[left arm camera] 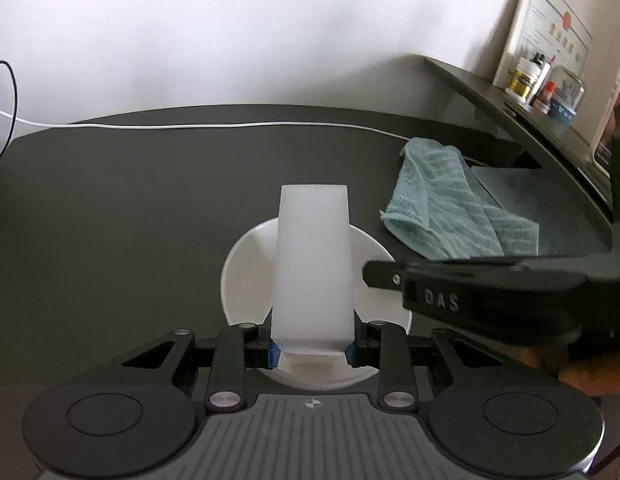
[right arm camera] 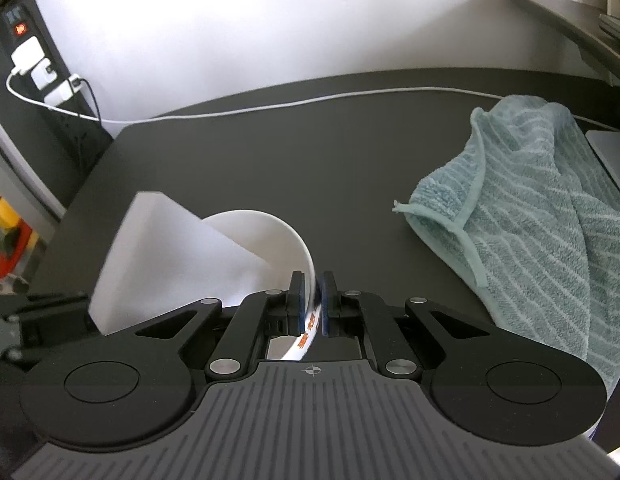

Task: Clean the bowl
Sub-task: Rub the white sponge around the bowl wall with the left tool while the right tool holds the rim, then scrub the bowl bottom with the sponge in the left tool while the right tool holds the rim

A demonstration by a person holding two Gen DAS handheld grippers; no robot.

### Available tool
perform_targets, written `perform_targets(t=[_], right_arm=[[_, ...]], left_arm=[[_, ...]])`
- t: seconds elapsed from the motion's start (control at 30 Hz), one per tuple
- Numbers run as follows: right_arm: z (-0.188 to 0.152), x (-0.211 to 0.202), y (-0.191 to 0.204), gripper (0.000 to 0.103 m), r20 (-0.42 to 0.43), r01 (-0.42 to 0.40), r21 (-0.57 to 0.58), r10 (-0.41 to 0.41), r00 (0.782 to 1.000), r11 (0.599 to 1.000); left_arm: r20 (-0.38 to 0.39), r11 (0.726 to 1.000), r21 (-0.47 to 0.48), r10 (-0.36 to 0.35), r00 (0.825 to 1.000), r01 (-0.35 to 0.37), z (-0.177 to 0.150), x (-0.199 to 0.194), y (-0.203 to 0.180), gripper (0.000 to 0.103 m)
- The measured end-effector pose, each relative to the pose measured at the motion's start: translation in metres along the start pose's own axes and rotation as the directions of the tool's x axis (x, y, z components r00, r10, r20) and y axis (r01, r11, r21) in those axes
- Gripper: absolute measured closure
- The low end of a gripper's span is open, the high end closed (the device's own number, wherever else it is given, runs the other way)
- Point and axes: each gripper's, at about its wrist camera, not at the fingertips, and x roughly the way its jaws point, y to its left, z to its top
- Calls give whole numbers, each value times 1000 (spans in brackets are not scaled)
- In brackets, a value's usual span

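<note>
Setting: a dark table point(left arm camera: 130, 200) against a plain white wall point(left arm camera: 230, 32), with a raised dark shelf point(left arm camera: 490, 92) at the far right.
Cable: a thin white cable point(left arm camera: 230, 125) runs along the far edge of the table.
Towel: a crumpled pale blue striped towel point(right arm camera: 530, 208) lies on the table, to the right of the bowl and apart from it.
Bowl: a white bowl point(left arm camera: 250, 276) sits near the middle of the table, close to both cameras; orange and blue printing shows on its outer wall in the right wrist view.
Sponge: a white rectangular sponge block point(left arm camera: 312, 264) reaches out over the bowl's opening.
Left gripper: the left gripper point(left arm camera: 313, 354) is clamped on the near end of the sponge block, its blue pads pressed to either side.
Right gripper: the right gripper point(right arm camera: 313, 304) pinches the bowl's rim, one finger inside the wall and one outside.
Shelf items: small jars and bottles point(left arm camera: 526, 78) stand on the shelf, too small to identify.
</note>
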Motion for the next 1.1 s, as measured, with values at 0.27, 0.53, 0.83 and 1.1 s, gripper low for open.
perform_targets(t=[0.27,0.53,0.83,1.1], right_arm=[[4,-5,4,96,29,17,-7,-17,999,1000],[4,-5,6,96,12,19,-31,-18,1000,999],[1,4,5,96,-4,25,-17,-25,1000,1000],[-2,1,10,96,6,51,-31,-50,999,998]], left_arm=[[81,1000,-28,0,997,3,6,-42,17,74],[-3,1000,-3,-23,1000,23,1,-2,-2,74],[35,999,8,33,999,-33,7,-8,7,74],[90,1000,15,2,996,-3,8,-42,1,74]])
